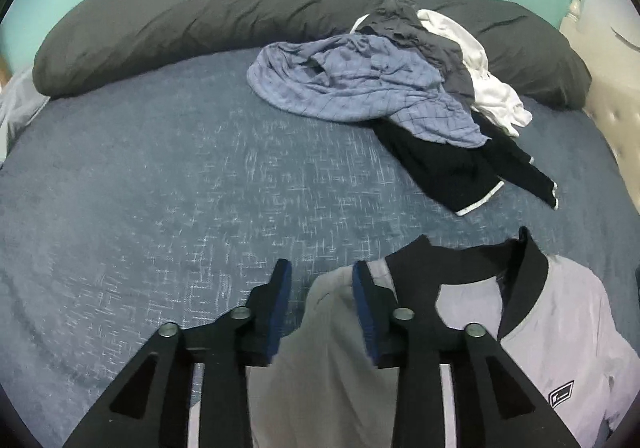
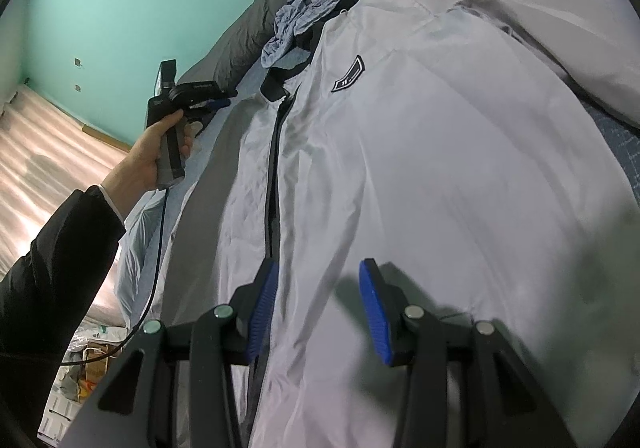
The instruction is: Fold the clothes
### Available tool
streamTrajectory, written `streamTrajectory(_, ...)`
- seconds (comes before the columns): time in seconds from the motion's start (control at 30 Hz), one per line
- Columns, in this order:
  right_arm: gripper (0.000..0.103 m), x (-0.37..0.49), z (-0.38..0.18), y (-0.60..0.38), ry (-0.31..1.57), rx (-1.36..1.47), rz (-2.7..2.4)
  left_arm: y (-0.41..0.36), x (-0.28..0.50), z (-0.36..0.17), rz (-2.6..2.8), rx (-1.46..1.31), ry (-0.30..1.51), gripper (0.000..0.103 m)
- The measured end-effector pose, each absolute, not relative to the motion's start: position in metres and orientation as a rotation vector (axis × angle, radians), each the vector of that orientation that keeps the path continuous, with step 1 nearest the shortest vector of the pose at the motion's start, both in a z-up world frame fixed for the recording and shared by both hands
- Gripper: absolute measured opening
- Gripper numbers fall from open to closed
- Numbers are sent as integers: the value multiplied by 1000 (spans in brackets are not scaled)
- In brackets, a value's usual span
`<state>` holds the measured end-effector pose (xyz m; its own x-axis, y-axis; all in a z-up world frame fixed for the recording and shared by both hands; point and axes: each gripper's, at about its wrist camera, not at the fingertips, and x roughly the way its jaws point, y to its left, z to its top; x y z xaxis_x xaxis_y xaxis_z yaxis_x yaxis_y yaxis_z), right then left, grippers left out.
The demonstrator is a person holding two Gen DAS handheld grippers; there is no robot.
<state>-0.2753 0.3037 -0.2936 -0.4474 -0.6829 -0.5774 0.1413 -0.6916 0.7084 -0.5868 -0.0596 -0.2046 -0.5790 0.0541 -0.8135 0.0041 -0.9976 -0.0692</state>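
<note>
While both tools hang over the near edge of the bed (image 1: 140,168), a pale grey jacket (image 2: 420,152) lies spread front-up there, zip (image 2: 274,184) running up its middle, black collar (image 1: 524,272) toward the pillow (image 1: 200,24). One sleeve (image 2: 560,32) lies folded across the far side of the chest.

Left tool (image 1: 322,280): jaws spread, nothing between them, over the jacket's shoulder near the collar. A hand (image 2: 160,152) grips its handle. Right tool (image 2: 318,280): jaws spread, released, hovering above the lower front beside the zip.

Handling, as a guess: thin, smooth shell cloth, light and limp, likely slippery; it creases readily and would slide off a shallow pinch. Best holds look to be the ribbed collar, the shoulder seam or the hem, where the cloth is doubled.

Writing: a black chest patch (image 2: 349,74) with white marks, too small to read.

Toward the far right corner of the bed sits a heap (image 1: 400,88): a blue checked shirt, something dark grey, a white piece, and a black garment with white trim, all unfolded.
</note>
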Motion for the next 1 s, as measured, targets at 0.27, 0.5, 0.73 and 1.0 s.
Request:
streamTrajectory(0.27,43,-277,-294,306,-823,1233,-2158,-4,-601,-228,2651,-1483,17,40)
streamTrajectory(0.5,43,-279,-304,304,-846,1238,-2137,11,-619,-239,2683,-1553,43,40)
streamTrajectory(0.73,43,-276,-305,304,-854,1239,-2121,12,-625,-246,2726,-1539,36,7)
streamTrajectory(1.0,43,-276,-307,301,-857,1239,-2119,11,-637,-233,2717,-1475,-125,6)
